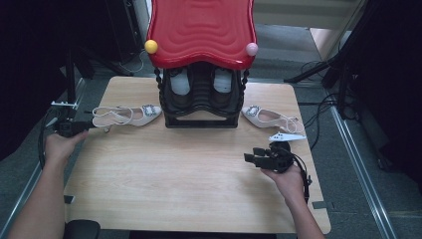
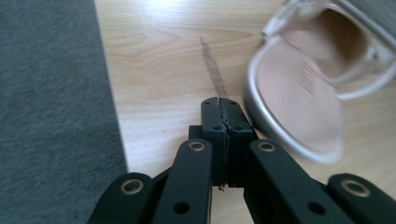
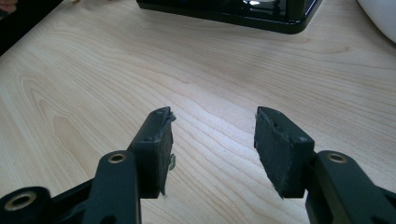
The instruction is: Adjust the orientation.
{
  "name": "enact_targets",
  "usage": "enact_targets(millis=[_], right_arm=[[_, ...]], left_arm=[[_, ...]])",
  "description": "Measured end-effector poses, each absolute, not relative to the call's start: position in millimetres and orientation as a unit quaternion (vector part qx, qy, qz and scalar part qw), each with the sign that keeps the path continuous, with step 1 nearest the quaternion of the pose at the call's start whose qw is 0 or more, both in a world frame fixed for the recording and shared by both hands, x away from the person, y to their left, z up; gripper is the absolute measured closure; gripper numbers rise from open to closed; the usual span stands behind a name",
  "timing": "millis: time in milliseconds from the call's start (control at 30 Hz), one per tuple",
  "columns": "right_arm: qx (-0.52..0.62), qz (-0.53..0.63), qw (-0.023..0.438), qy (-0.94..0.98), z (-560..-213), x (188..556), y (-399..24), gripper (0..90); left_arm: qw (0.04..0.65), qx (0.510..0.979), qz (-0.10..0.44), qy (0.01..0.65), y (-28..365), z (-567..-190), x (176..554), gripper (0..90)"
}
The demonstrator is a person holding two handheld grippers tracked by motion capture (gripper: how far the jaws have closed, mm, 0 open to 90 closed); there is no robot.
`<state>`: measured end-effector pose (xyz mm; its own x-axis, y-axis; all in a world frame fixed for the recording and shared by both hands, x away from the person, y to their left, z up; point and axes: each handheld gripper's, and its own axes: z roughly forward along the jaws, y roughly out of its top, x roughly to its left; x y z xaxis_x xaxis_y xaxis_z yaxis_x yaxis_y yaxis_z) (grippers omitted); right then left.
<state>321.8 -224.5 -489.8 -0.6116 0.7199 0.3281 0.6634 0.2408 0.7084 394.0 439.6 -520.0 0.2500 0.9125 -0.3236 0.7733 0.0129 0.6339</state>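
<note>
High view: left slingback shoe (image 1: 127, 115) at the surface's (image 1: 199, 189) 10 o'clock, light but floppy-strapped — left gripper view: left gripper (image 2: 223, 112) clenched empty beside its heel, grip the stiff heel cup — right gripper view: right gripper (image 3: 212, 128) released, idle.

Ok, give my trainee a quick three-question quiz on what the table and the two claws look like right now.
1. True or false: the left claw is shut with nothing between its jaws.
2. Which claw stands open above bare wood? A) left B) right C) both
3. Fill in: the left shoe lies on the table to the left of the black ____ under the red top.

Key:
1. True; in the left gripper view the pads meet, and the shoe lies beside them.
2. B; the right claw has a wide gap.
3. Rack, which has white shoes inside; the right shoe lies on its other side.
</note>
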Motion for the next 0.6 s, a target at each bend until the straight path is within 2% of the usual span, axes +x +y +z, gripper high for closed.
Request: enact_targets(millis=[367,600], right_arm=[[0.439,0.432,0.034,0.787,-490,322,-225,47.8],[0.438,0.434,0.031,0.787,-489,321,-224,47.7]], left_arm=[[0.39,0.705,0.066,0.589,426,-517,387,90.0],[0.378,0.706,0.062,0.596,410,-514,377,90.0]])
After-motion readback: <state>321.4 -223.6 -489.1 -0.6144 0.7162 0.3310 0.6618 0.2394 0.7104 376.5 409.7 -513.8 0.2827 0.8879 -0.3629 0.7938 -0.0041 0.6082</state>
